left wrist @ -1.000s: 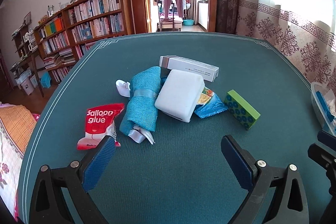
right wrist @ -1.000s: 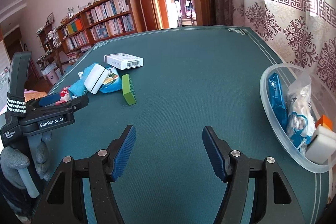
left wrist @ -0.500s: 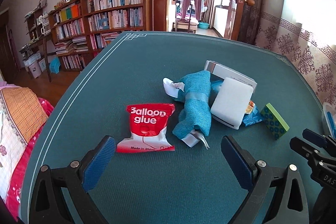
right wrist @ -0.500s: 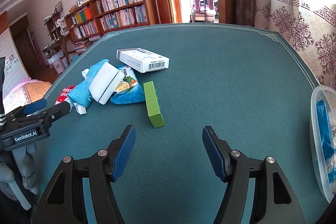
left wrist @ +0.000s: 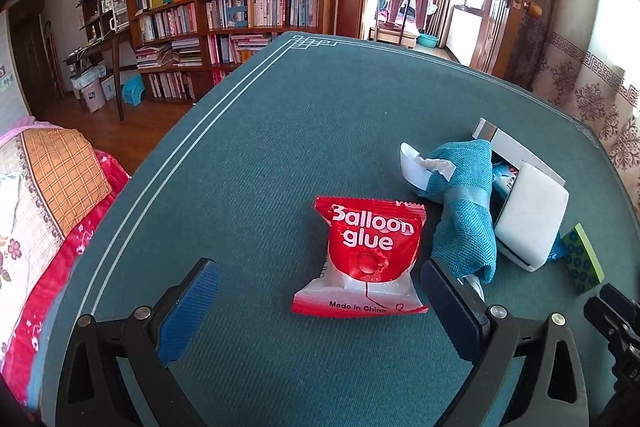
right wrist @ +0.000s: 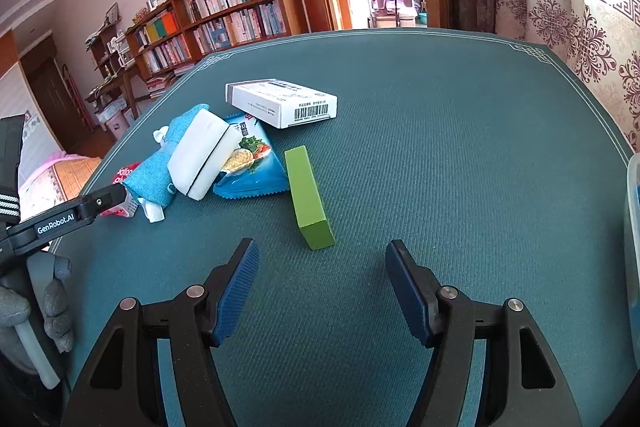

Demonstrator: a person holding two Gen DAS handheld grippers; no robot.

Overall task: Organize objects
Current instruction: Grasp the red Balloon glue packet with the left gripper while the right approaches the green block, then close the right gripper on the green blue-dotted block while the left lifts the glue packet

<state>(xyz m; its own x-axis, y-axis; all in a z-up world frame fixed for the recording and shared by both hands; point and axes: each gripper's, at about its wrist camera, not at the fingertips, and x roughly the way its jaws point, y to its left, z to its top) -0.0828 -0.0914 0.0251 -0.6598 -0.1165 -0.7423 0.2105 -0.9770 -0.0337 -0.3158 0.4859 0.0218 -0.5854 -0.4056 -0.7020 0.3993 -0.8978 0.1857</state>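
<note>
On the green table [left wrist: 280,155], from left to right: the left gripper [left wrist: 320,291] has its fingers spread and pinches nothing; the red Balloon glue packet [left wrist: 368,251] lies flat between them. Just beside it lie the teal cloth roll [left wrist: 464,223], white sponge [right wrist: 200,155], snack packet [right wrist: 252,167] and white carton [right wrist: 284,101]. The green block [right wrist: 308,195] lies ahead of the right gripper [right wrist: 322,287], whose fingers are spread and empty.

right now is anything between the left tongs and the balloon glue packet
Nothing visible. The left tongs are open with the balloon glue packet lying flat just ahead, bare table around it. The rolled teal cloth sits close beside the far finger, not in the path.
</note>
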